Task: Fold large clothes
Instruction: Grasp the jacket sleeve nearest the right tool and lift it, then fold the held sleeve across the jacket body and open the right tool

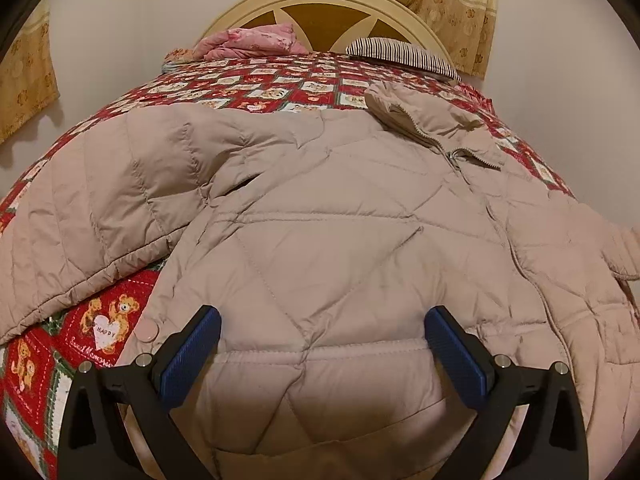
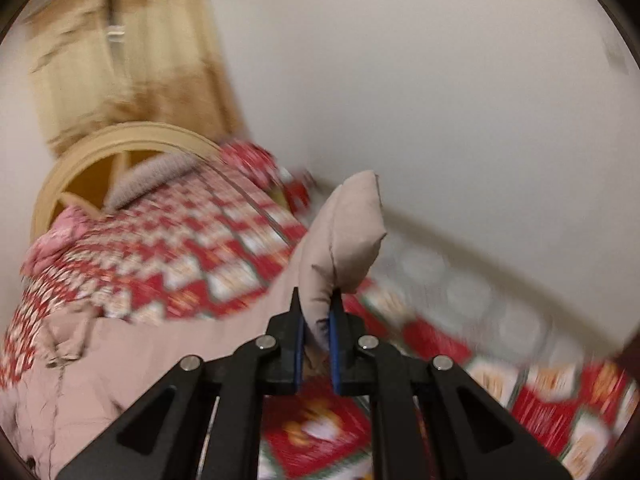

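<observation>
My jacket (image 1: 320, 220) lies spread front-up across the bed quilt (image 1: 248, 84), collar (image 1: 416, 116) toward the headboard (image 1: 320, 4), zip done up, one sleeve (image 1: 92, 216) flung out to the left side of the left view. Hem end nearest me.

Left gripper (image 1: 322, 340): jaws wide apart, hanging over the lower front panel near the hem, pads clear of the cloth as far as I can see. Holding nothing.

Right gripper (image 2: 316, 316): pinched tight on a puffy end of the jacket, which sticks up past the fingertips. Probably the other sleeve's cuff, though the right view is smeared and I cannot be sure. The rest of the beige cloth trails down and left from the pinch.

Step in hand, my reading: first fold, bringing the right-side sleeve in over the body. Little of the folding looks done; the left sleeve is not yet folded.

Next move calls for carrying the pinched end across onto the chest and laying it flat. The left gripper should press or grip near the hem so the slippery padding does not drag along. Risk: a thick cuff slipping out of a narrow pinch.
</observation>
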`<state>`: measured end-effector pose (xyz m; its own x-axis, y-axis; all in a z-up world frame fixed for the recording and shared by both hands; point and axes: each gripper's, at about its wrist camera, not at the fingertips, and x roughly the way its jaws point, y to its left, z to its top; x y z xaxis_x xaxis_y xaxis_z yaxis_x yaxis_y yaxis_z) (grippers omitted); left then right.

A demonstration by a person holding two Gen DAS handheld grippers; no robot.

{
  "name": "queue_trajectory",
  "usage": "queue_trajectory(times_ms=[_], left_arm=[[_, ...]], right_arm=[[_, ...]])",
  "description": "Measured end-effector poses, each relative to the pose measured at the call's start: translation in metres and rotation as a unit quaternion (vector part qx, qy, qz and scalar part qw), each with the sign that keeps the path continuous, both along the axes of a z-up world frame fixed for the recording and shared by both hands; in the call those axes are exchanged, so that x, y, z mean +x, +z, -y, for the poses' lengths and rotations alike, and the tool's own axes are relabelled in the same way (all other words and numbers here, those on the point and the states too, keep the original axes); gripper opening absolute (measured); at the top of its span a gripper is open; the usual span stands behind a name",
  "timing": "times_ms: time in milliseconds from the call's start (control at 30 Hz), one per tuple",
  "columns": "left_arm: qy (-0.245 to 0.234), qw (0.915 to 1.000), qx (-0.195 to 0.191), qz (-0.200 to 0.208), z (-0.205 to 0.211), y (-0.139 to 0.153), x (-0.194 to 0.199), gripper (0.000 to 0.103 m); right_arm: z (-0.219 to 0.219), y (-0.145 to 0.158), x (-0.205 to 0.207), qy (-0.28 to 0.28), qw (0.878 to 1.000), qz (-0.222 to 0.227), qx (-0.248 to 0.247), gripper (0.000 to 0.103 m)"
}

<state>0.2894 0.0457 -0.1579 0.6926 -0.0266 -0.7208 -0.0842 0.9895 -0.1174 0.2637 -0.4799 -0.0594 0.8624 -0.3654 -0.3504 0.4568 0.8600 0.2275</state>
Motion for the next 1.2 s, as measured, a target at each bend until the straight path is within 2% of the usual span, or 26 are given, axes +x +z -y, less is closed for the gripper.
queue_trajectory(times_ms=[67,167,267,367,467,533,633,733,867,933,967,1000,1033,1067,1133,1200], left_arm=[[0.001,1.0,-0.009,0.003,-0.002,0.001,-0.001,0.102],[0.003,0.9997,-0.024,0.01,-0.007,0.003,-0.003,0.102],[0.011,0.999,-0.037,0.02,-0.014,0.007,-0.008,0.102],[0.019,0.998,-0.053,0.027,-0.023,0.013,-0.016,0.102],[0.029,0.9972,-0.058,0.039,-0.036,0.022,-0.028,0.102],[0.038,0.9967,-0.052,0.051,-0.044,0.03,-0.035,0.102],[0.05,0.9957,-0.035,0.07,-0.056,0.044,-0.044,0.102],[0.061,0.9942,-0.012,0.087,-0.067,0.058,-0.052,0.102],[0.075,0.9915,0.016,0.105,-0.076,0.07,-0.058,0.102],[0.084,0.9903,0.03,0.106,-0.079,0.074,-0.058,0.102],[0.09,0.9896,0.038,0.106,-0.08,0.076,-0.059,0.102],[0.095,0.9887,0.048,0.105,-0.08,0.078,-0.058,0.102],[0.099,0.9879,0.056,0.106,-0.079,0.082,-0.057,0.102],[0.1,0.9873,0.061,0.107,-0.077,0.084,-0.055,0.102],[0.095,0.9868,0.069,0.112,-0.073,0.093,-0.052,0.102],[0.085,0.9861,0.071,0.123,-0.063,0.104,-0.048,0.102]], right_arm=[[-0.031,0.031,-0.003,0.026,0.998,0.026,-0.043,0.013],[-0.089,0.074,-0.011,0.077,0.989,0.063,-0.105,0.013],[-0.153,0.1,-0.014,0.136,0.973,0.087,-0.163,0.013],[-0.22,0.104,-0.01,0.203,0.951,0.093,-0.214,0.013],[-0.285,0.088,0.003,0.271,0.924,0.085,-0.254,0.013],[-0.328,0.067,0.008,0.315,0.906,0.076,-0.273,0.012],[-0.375,0.033,0.025,0.362,0.89,0.06,-0.27,0.012],[-0.409,0.003,0.049,0.408,0.882,0.025,-0.235,0.012],[-0.438,-0.042,0.073,0.437,0.876,-0.023,-0.201,0.014],[-0.45,-0.064,0.084,0.453,0.872,-0.054,-0.177,0.02],[-0.448,-0.068,0.081,0.459,0.871,-0.067,-0.164,0.028],[-0.45,-0.074,0.084,0.468,0.867,-0.089,-0.147,0.04],[-0.447,-0.076,0.082,0.475,0.864,-0.101,-0.13,0.072],[-0.442,-0.072,0.079,0.483,0.862,-0.1,-0.116,0.085],[-0.426,-0.059,0.06,0.498,0.858,-0.082,-0.096,0.082],[-0.41,-0.041,0.044,0.494,0.862,-0.058,-0.098,0.082]])
